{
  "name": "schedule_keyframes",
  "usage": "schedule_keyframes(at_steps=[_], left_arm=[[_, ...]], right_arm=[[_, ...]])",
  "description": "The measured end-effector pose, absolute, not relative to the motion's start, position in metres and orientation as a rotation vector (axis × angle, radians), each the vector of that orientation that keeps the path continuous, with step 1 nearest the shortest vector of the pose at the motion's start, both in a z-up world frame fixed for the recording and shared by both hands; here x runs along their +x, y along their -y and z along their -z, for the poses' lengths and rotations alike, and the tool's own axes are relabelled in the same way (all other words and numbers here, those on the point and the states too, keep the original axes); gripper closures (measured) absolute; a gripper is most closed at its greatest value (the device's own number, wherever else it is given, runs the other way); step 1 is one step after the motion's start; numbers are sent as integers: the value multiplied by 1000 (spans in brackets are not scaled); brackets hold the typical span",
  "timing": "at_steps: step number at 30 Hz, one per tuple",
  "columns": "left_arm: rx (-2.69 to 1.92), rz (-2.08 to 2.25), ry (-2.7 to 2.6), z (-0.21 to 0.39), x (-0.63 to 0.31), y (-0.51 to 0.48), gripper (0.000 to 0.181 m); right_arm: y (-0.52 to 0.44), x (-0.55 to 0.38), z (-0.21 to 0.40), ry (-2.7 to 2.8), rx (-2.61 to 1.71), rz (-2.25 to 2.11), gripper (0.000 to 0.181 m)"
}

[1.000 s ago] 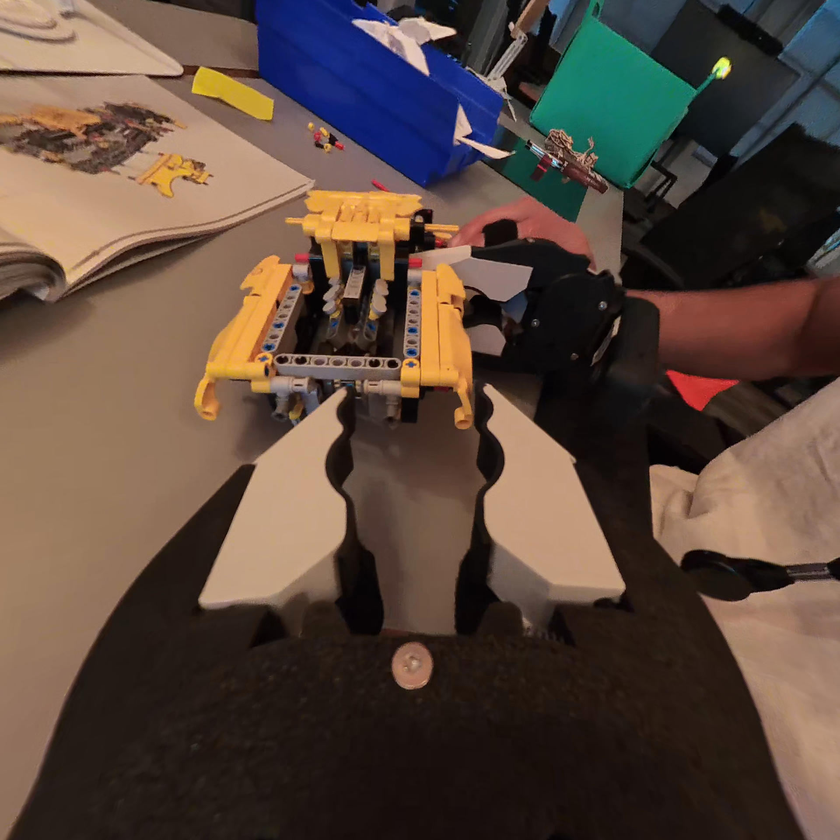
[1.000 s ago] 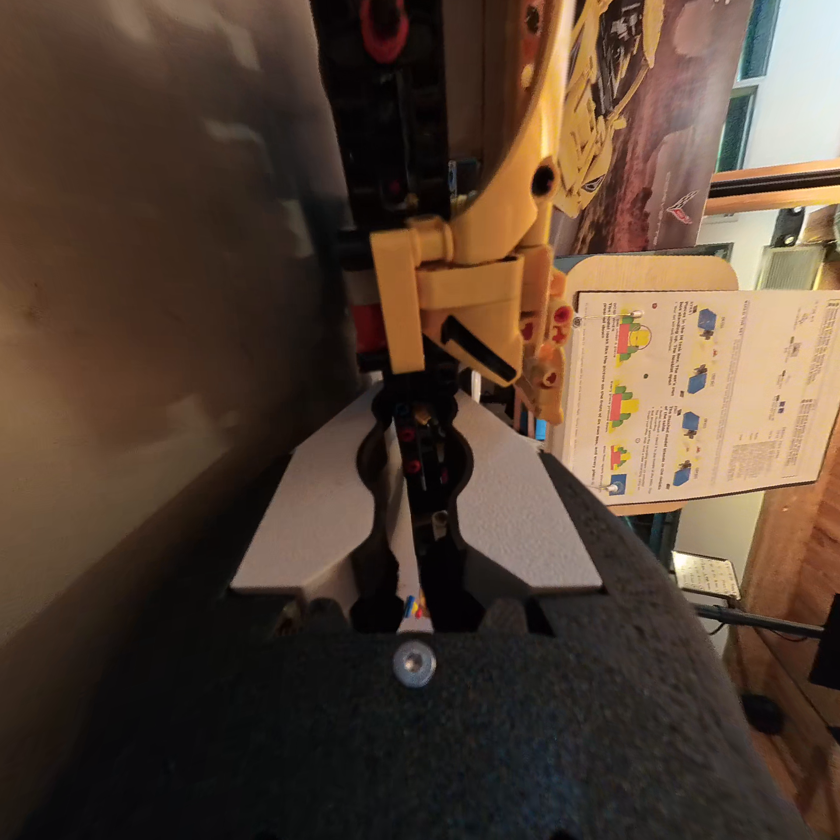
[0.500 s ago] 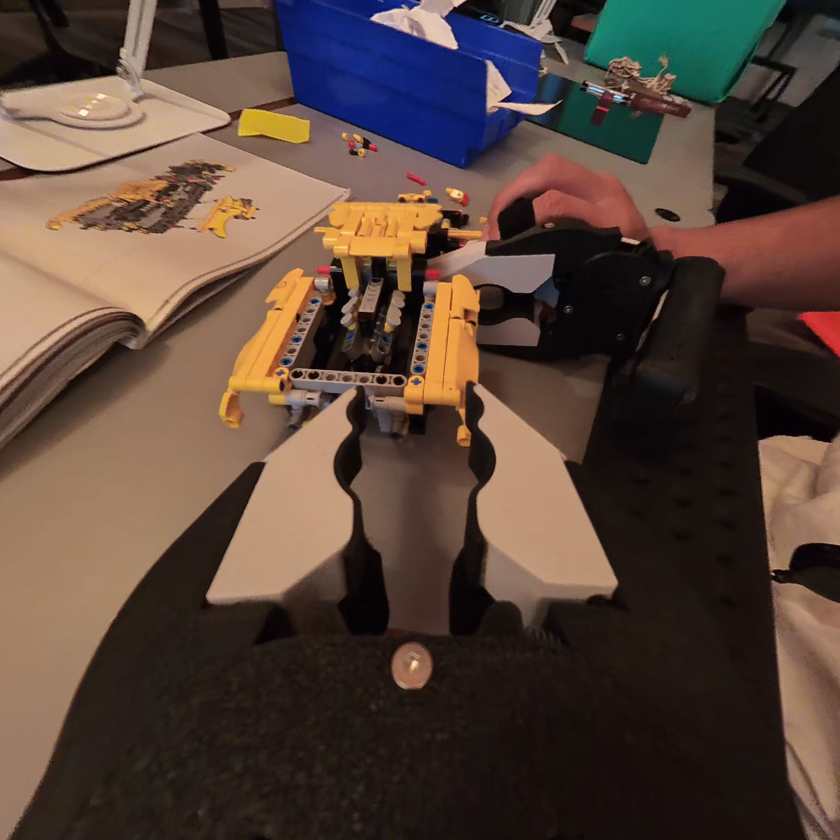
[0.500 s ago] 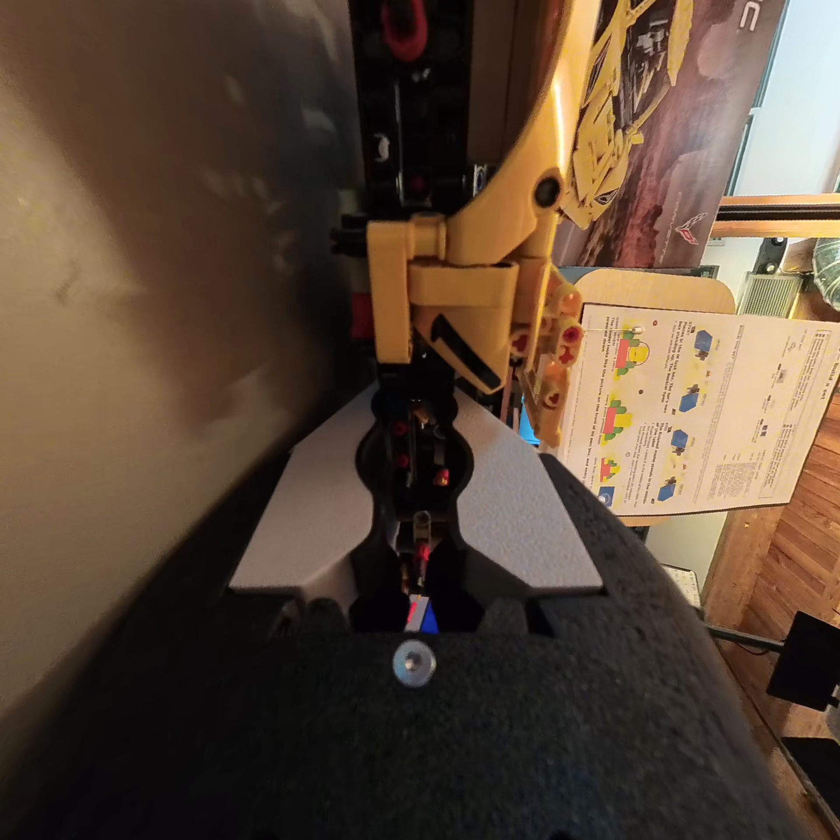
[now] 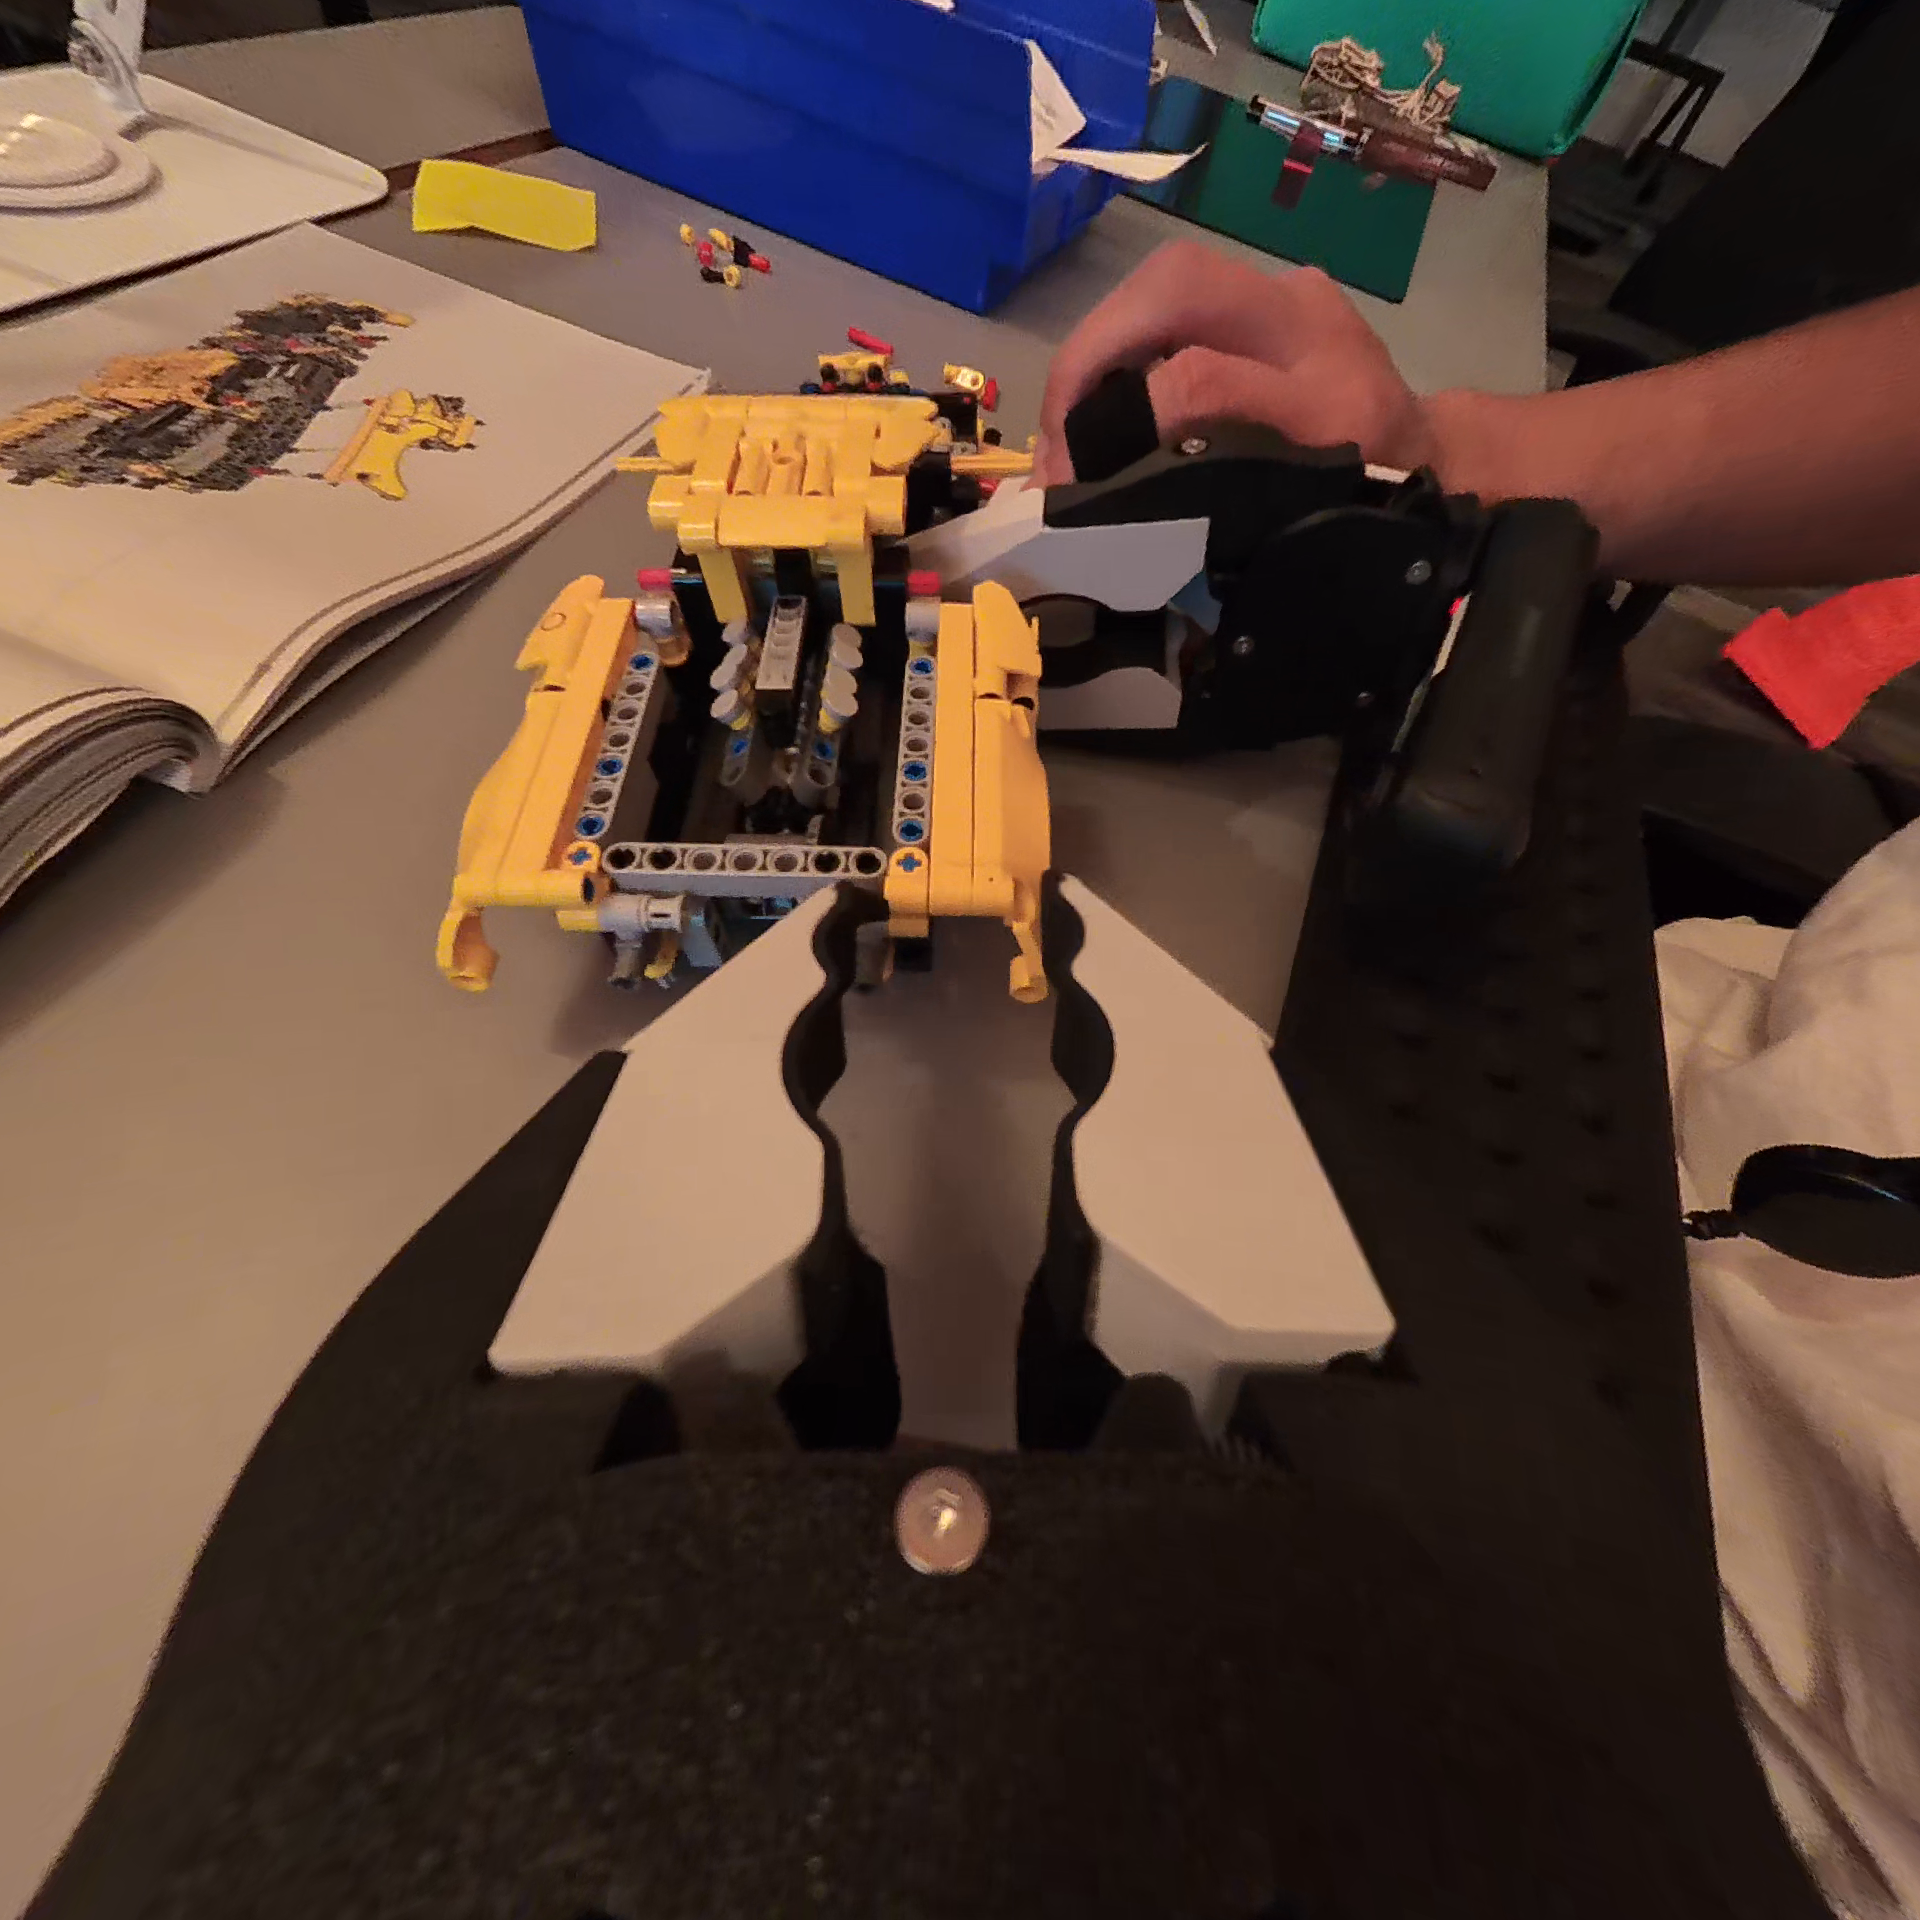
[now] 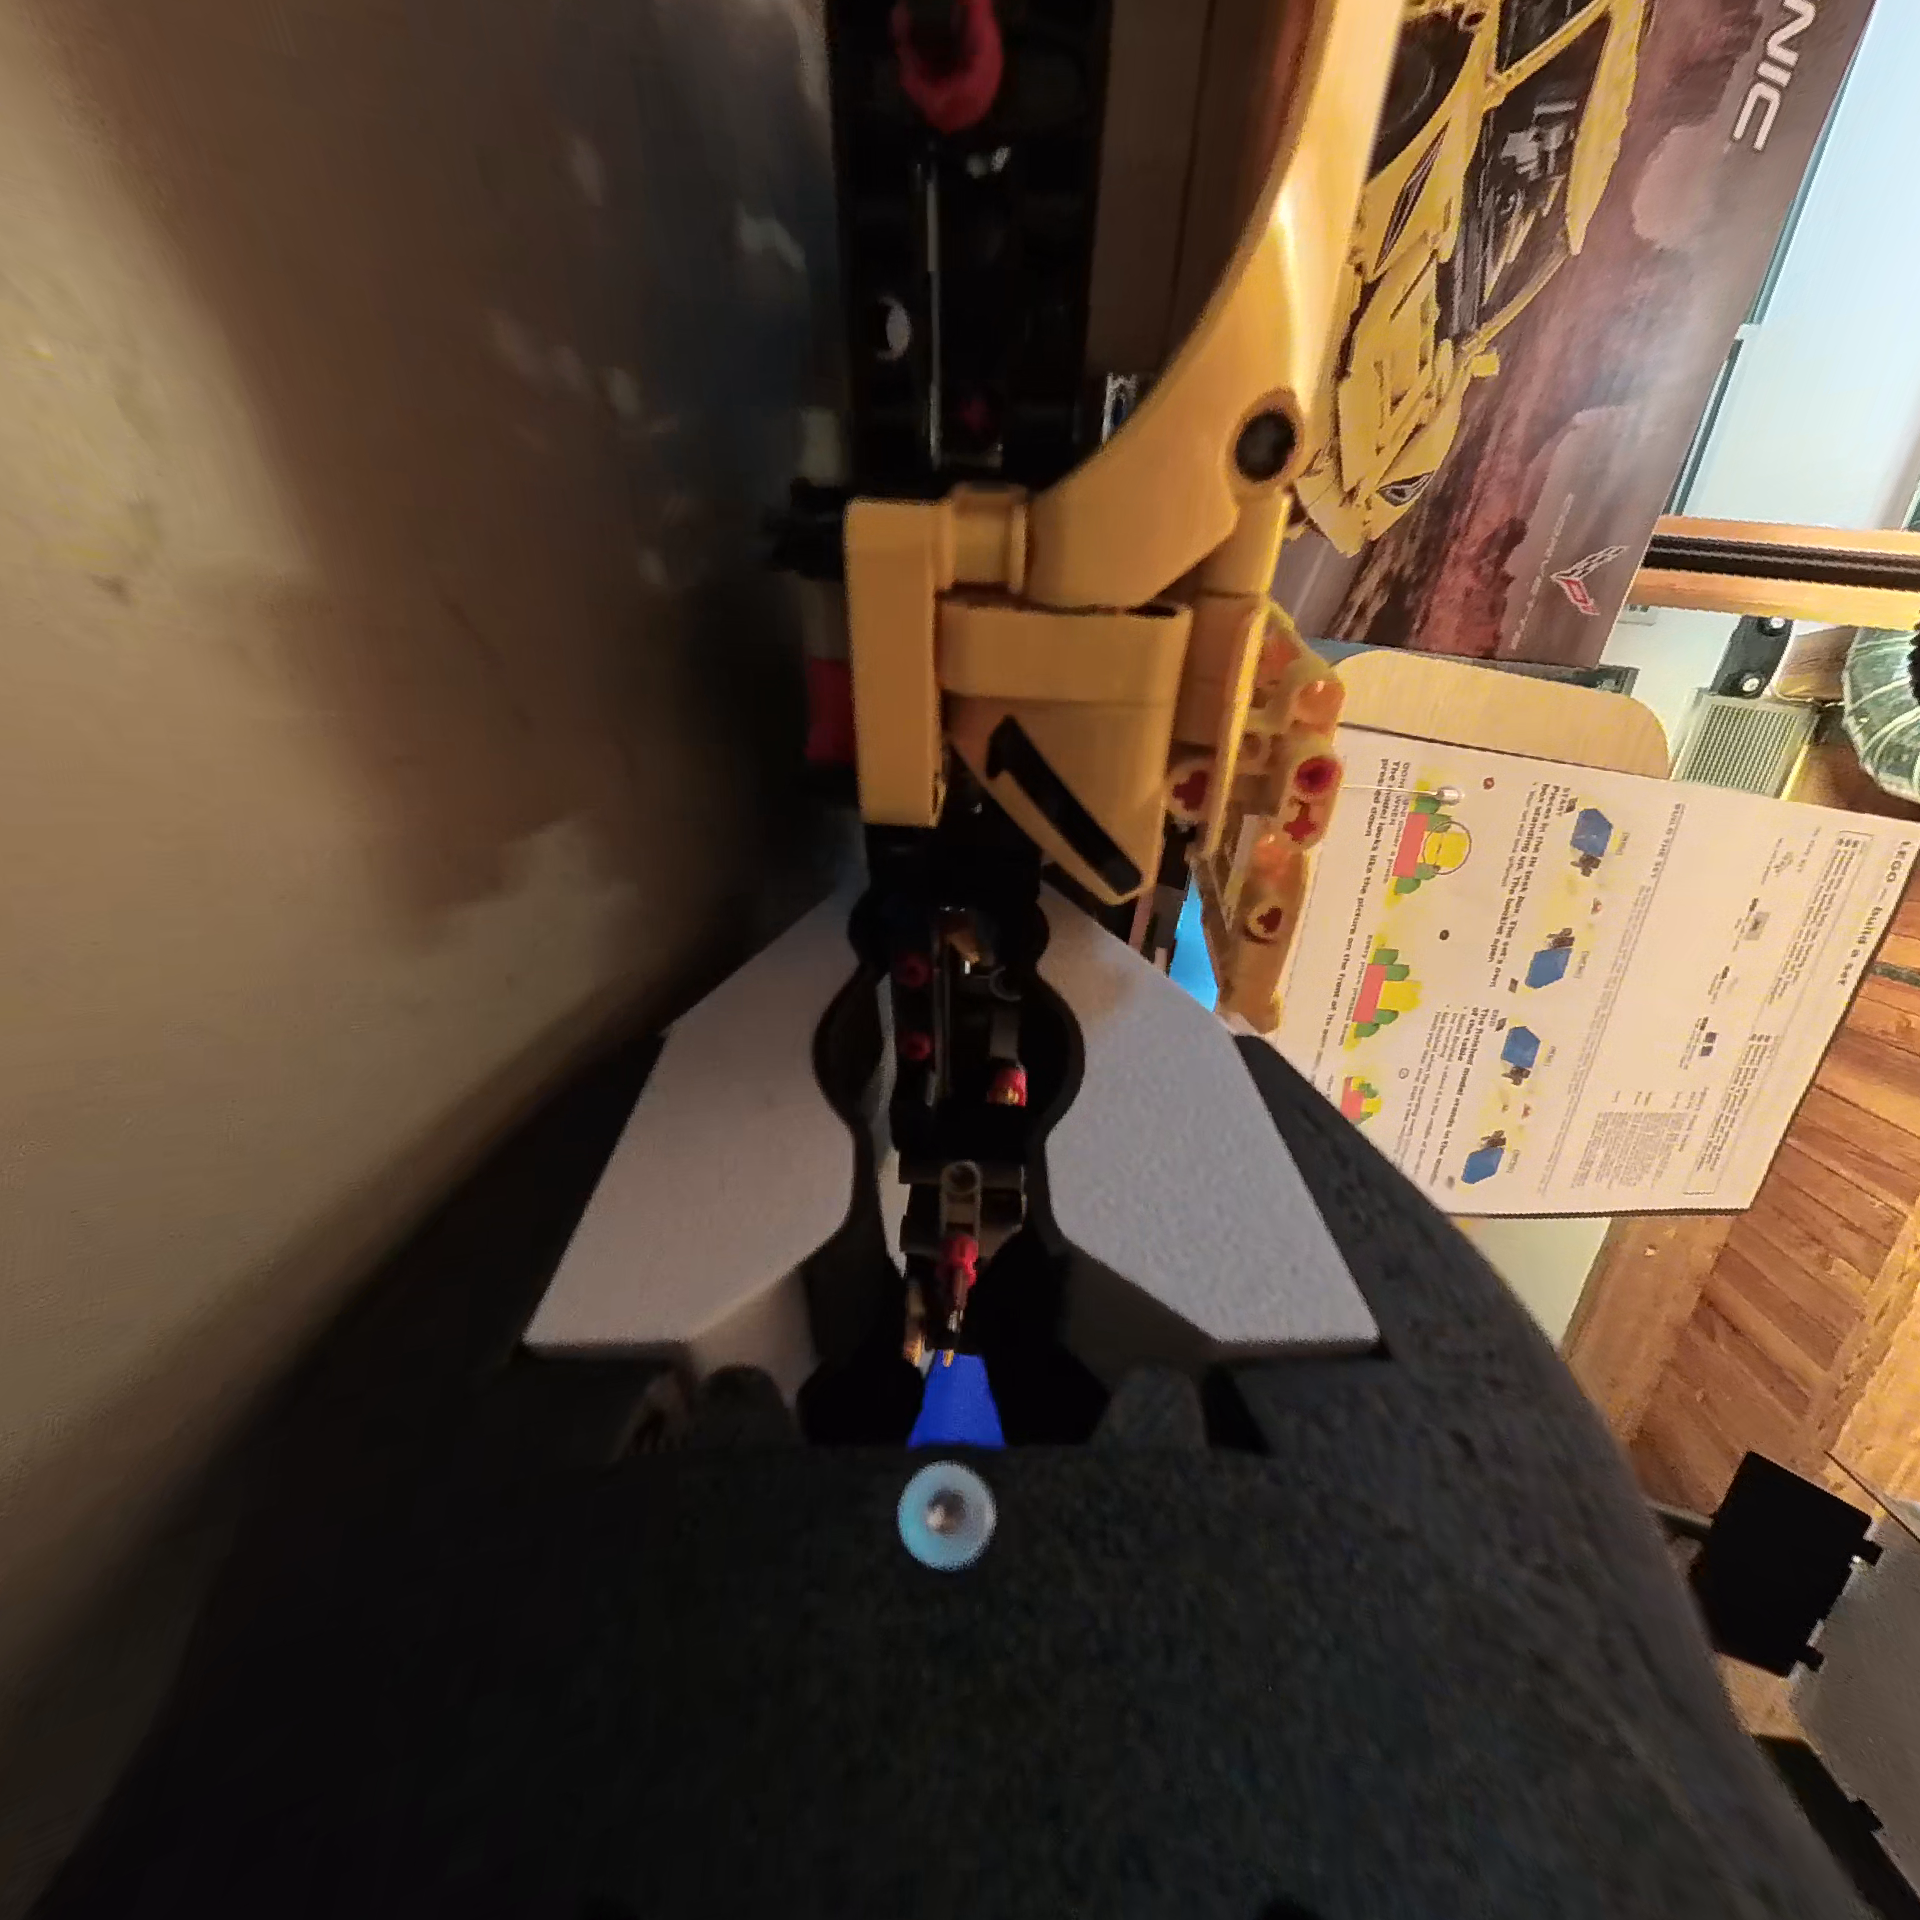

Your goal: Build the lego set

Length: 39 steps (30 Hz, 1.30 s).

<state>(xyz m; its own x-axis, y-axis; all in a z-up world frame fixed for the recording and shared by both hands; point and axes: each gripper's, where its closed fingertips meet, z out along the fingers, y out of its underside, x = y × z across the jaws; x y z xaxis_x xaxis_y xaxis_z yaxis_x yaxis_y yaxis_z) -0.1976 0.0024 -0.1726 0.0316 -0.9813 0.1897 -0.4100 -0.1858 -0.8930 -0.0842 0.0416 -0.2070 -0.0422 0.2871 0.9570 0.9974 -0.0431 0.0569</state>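
A partly built yellow and black lego car (image 5: 769,707) sits on the grey table (image 5: 260,1091). My left gripper (image 5: 945,904) is open and empty, with its white fingertips just at the car's near end, toward its right side. My right gripper (image 5: 997,623), held by a hand (image 5: 1226,353), lies on its side against the car's right flank. In the right wrist view my right gripper (image 6: 951,925) is shut on a black inner part of the car (image 6: 966,1091), with the yellow body panel (image 6: 1049,727) just beyond the fingertips.
An open instruction book (image 5: 260,468) lies left of the car. A blue bin (image 5: 831,125), a green box (image 5: 1403,62), a yellow paper slip (image 5: 499,208) and loose small pieces (image 5: 722,255) are behind. The set's box (image 6: 1507,312) and an instruction sheet (image 6: 1558,1008) stand beyond. Left tips to right tips: about 12 cm.
My left gripper has drifted right relative to the car and looks at it from higher up. The right gripper keeps its hold; the car's parts now sit deeper between its fingers.
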Motion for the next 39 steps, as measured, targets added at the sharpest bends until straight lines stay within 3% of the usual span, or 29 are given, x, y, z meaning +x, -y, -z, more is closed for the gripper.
schedule_keyframes(at_steps=[11,17,22,33,39], left_arm=[[-1703,1142,-1436,168,-194,1,156],[-1733,1155,-1471,164,-193,2,156],[-1739,1174,-1469,162,-195,-1,156],[-1728,1144,-1515,171,-193,0,157],[-1700,1098,-1561,180,-196,1,157]], right_arm=[[-39,-84,208,1424,-1391,1123,162],[-37,-83,211,1466,-1400,1067,151],[-21,-90,213,1501,-1474,814,147],[9,-93,207,1560,-1500,713,132],[19,-91,178,1229,-1687,392,132]])
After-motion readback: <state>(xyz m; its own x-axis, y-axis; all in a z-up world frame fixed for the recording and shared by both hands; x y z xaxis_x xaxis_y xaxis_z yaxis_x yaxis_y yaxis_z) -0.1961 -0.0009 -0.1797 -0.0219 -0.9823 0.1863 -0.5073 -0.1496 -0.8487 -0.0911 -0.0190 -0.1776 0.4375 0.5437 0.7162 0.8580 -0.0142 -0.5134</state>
